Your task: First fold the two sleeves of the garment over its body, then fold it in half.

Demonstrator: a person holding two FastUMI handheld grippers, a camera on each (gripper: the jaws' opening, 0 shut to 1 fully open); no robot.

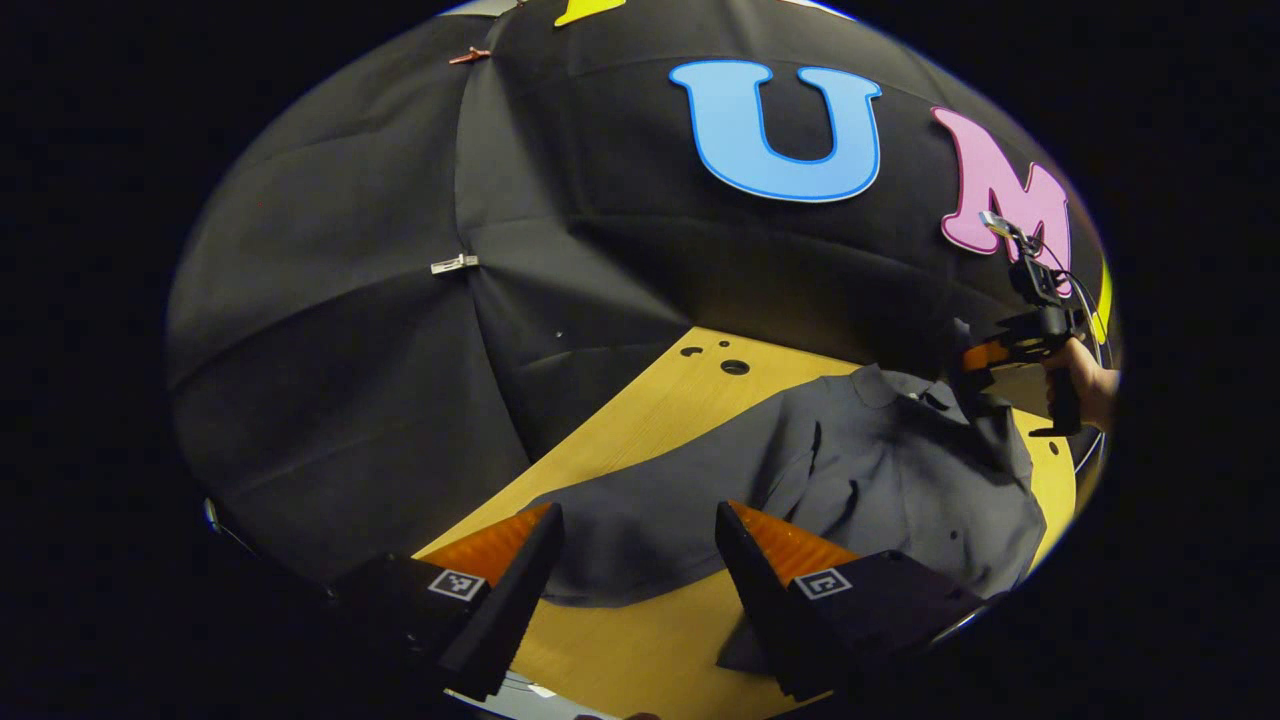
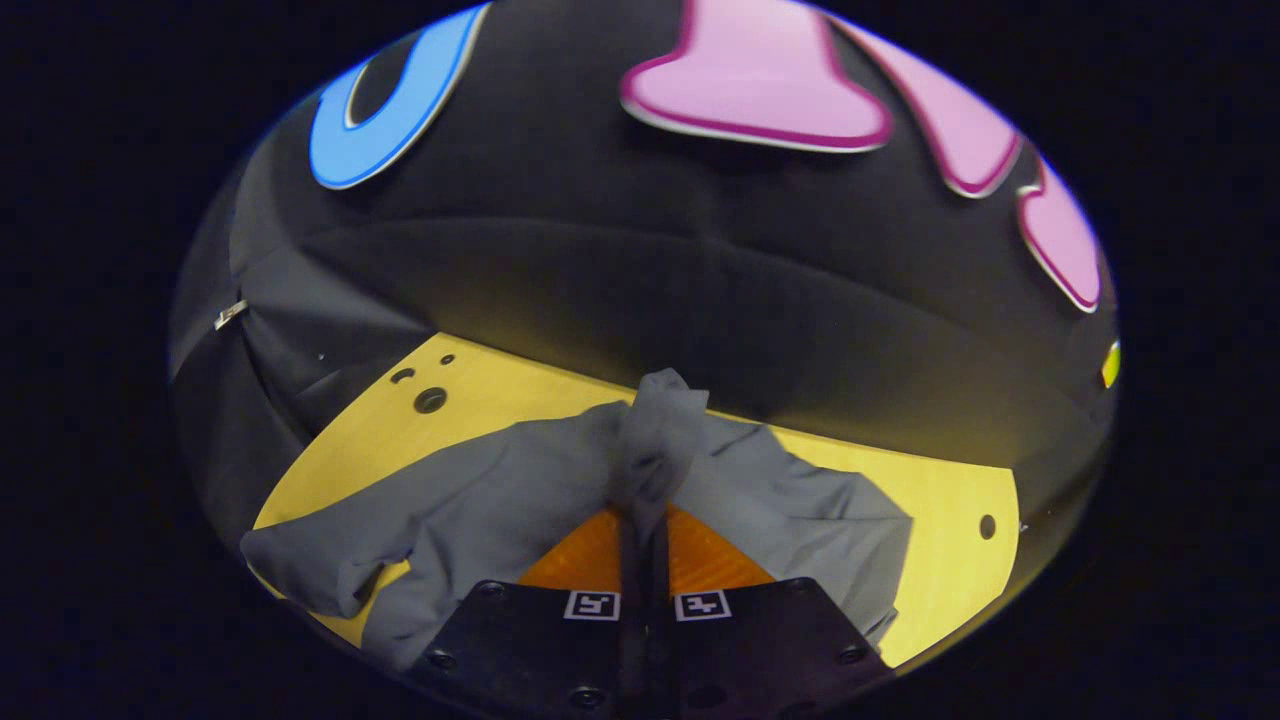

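While my right gripper has its two fingers pressed together on a bunched fold of the shirt, my left gripper hangs with its fingers spread wide and nothing between them.

One shirt, dark grey, lies on the yellow wooden table. From the left gripper view its nearer part spreads flat just ahead of my open fingers, and the body runs away from them up and to the right, collar end farthest off. Over at that far end I can see my right gripper and the hand that carries it, lifting the cloth there off the table. So the long axis of the shirt runs from my left fingers toward my right ones.

In the right gripper view the pinched cloth stands up as a ridge straight ahead of the closed fingers, with grey fabric falling away to both sides; a long limp piece trails to the left, which I take to be a sleeve. Whether the cloth in my grip is a sleeve or a shoulder I cannot tell, nor how many folds are already made.

I judge the coming move to turn on carrying the lifted cloth inward over the body, toward my left hand, which is nearer the flat part and free to pin it.

I count two grippers, one shirt, one table.
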